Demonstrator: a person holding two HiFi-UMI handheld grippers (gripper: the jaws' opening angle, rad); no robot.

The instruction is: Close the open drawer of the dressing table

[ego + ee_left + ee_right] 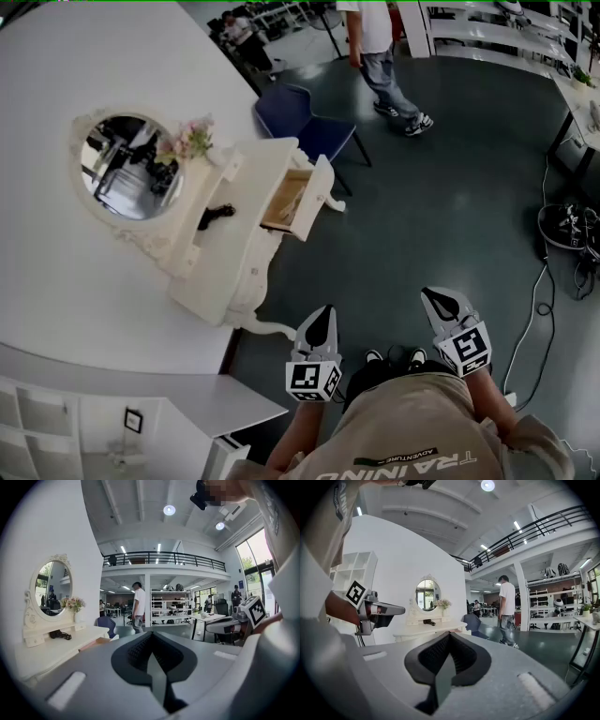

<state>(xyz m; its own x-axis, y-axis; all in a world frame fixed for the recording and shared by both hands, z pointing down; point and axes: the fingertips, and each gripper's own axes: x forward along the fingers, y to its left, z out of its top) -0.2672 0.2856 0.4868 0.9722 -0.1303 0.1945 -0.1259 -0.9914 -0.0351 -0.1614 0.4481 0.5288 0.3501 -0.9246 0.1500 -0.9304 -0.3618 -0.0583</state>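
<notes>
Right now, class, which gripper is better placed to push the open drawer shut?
Left, probably. The left gripper is on the dressing table side, nearly in line with the open drawer; the right gripper sits farther out. Both have shut, empty jaws.

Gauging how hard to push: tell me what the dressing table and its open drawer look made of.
Dressing table: probably wood or board painted cream, with a satin finish. The surface is an even off-white and the legs are carved and curved.
Open drawer: the front is painted cream. The inside looks like bare light wood or plywood, tan and dull. The grain is too small to confirm.
</notes>
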